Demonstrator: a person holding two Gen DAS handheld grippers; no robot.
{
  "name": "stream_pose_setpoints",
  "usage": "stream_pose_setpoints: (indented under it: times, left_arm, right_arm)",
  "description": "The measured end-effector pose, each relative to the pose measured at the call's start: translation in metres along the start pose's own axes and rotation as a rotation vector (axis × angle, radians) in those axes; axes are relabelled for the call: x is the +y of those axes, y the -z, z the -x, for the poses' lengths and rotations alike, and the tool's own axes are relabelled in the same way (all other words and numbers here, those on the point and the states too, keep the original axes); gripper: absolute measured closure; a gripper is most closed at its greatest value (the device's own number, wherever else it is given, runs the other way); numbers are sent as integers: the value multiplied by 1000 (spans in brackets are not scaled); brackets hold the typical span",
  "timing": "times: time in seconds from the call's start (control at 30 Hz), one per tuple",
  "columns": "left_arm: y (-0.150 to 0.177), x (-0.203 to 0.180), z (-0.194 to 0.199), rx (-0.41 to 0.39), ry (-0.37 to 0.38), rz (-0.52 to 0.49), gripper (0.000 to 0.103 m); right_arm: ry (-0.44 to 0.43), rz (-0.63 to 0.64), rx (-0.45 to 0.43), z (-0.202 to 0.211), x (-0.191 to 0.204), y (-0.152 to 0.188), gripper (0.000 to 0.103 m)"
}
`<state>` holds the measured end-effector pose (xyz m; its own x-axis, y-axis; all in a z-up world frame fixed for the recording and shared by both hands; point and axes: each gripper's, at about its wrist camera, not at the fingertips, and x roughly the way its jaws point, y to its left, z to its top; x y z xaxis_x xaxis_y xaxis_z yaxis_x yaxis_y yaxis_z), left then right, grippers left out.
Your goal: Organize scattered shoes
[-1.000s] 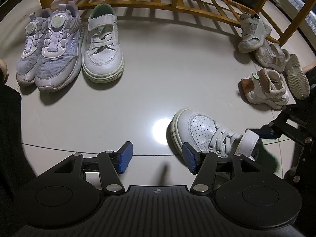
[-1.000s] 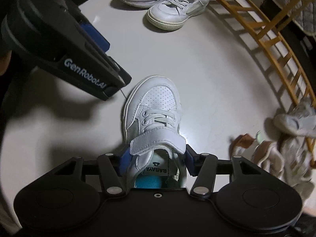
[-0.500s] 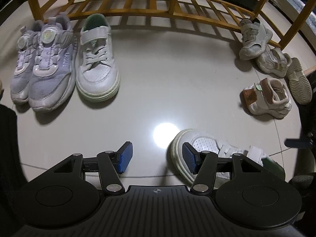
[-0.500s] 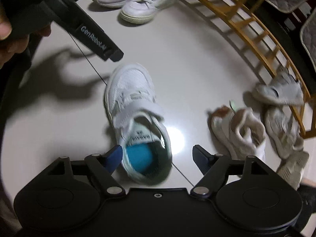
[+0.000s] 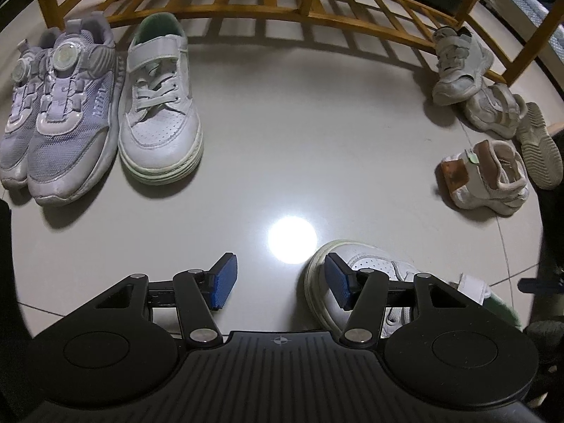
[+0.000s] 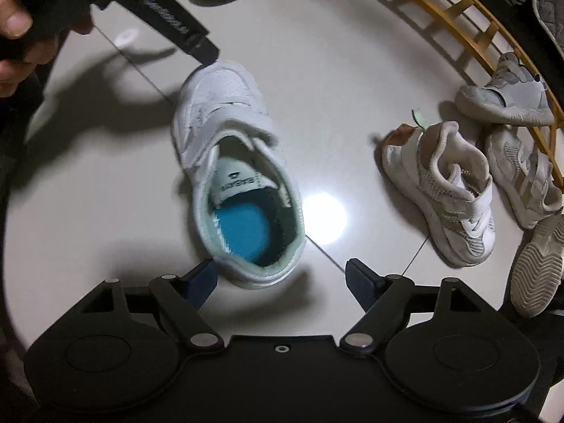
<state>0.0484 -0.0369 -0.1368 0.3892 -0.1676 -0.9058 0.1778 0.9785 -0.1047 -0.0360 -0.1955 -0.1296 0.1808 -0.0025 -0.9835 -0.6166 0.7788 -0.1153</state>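
A white strap shoe [image 6: 225, 120] with a blue insole lies on the pale floor. My right gripper [image 6: 282, 280] points down over its heel and is open. The heel sits between the pads, close to the left pad, with a wide gap to the right pad. In the left wrist view the same shoe [image 5: 370, 264] shows its toe behind the right pad of my left gripper [image 5: 280, 280], which is open with only floor between its pads. Its matching white shoe [image 5: 158, 105] stands beside a lilac pair [image 5: 60, 112] at the far left.
A yellow wooden rack [image 5: 282, 3] curves along the back. Several beige and white shoes [image 6: 440, 194] lie jumbled at the right, one sole-up [image 6: 539, 264]. A hand [image 6: 14, 24] holds the left gripper, whose finger [image 6: 176, 28] reaches to the shoe's toe.
My right gripper has let go of the white strap shoe and opened wide, pulling back to its heel. The shoe now lies free on the floor and has slid lower in the left view.
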Motion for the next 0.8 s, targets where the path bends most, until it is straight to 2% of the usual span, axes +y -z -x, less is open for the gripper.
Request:
stream_pose_setpoints:
  times: [0.07, 0.4, 0.8]
  left_arm:
    - [1, -2, 1, 1, 0, -18, 53]
    - [15, -6, 8, 35, -4, -88, 53]
    - [24, -8, 13, 52, 23, -100, 50]
  right_arm:
    - [-1, 1, 4, -1, -1, 0, 21]
    - [90, 4, -14, 0, -12, -3, 21]
    - [95, -20, -58, -3, -18, -12, 23]
